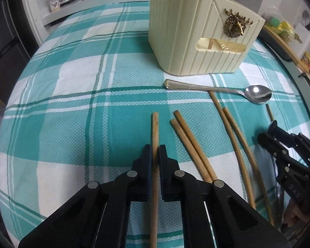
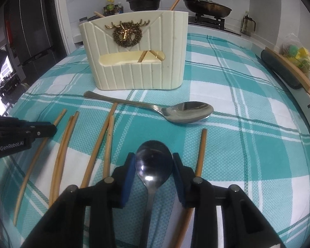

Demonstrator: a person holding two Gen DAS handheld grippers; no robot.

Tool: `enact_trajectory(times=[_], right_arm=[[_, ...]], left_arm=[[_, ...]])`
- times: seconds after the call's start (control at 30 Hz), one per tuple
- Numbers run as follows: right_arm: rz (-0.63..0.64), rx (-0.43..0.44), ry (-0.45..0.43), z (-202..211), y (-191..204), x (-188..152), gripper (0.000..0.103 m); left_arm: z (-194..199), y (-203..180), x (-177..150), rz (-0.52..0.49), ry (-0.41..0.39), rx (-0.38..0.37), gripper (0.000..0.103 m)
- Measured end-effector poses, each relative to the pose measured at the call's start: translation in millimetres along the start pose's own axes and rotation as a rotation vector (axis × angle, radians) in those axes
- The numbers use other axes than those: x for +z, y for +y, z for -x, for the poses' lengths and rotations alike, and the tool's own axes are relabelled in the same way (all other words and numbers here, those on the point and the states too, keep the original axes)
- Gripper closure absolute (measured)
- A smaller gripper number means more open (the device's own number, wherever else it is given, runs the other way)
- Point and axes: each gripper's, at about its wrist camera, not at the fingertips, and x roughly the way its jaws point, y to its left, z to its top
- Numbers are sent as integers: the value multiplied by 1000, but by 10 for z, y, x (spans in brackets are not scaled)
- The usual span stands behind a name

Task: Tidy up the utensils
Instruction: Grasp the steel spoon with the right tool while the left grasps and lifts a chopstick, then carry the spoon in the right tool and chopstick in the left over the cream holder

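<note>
A cream utensil holder (image 1: 194, 41) (image 2: 134, 53) with a gold deer badge stands at the back of the table, with chopsticks inside. My left gripper (image 1: 155, 150) is shut on a bamboo chopstick (image 1: 155, 128) low over the cloth. Several more chopsticks (image 1: 192, 146) (image 2: 64, 144) lie loose beside it. A steel spoon (image 1: 217, 90) (image 2: 175, 109) lies in front of the holder. My right gripper (image 2: 154, 161) straddles the bowl of a second spoon (image 2: 154, 161), its jaws wide and close to the bowl's sides. The right gripper also shows in the left wrist view (image 1: 272, 132).
The table carries a teal and white checked cloth (image 1: 72, 103) (image 2: 248, 124). A stove with a pan (image 2: 207, 6) and a pot (image 2: 144, 1) stands behind. A dark chair back (image 2: 279, 68) runs along the right edge.
</note>
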Motion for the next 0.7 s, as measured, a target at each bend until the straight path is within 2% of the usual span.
enact_trajectory(times=[0.27, 0.47, 0.7], right_arm=[[-25, 65, -113, 489, -54, 50, 68], [-10, 91, -212, 1023, -24, 69, 68], [-9, 100, -297, 1503, 9, 31, 68]], left_arm=[[775, 2, 2, 6, -185, -75, 98], [1320, 46, -148, 12, -288, -119, 98], [1779, 89, -310, 27, -385, -152, 98]])
